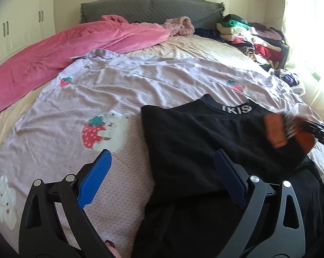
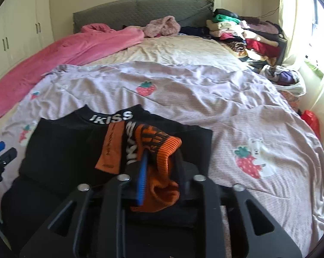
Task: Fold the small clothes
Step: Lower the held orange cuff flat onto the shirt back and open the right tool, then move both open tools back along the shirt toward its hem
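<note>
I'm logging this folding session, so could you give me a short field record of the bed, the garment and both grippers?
surface: bed with lilac strawberry-print sheet
garment: black top, lying flat, white lettering at the neckband
sleeve end: orange cuff, brought over the black top
right gripper: cuff between its jaws; grip unclear
left gripper: open, empty, over the top's left edge
background: pink blanket; stacked clothes pile by the window
</note>
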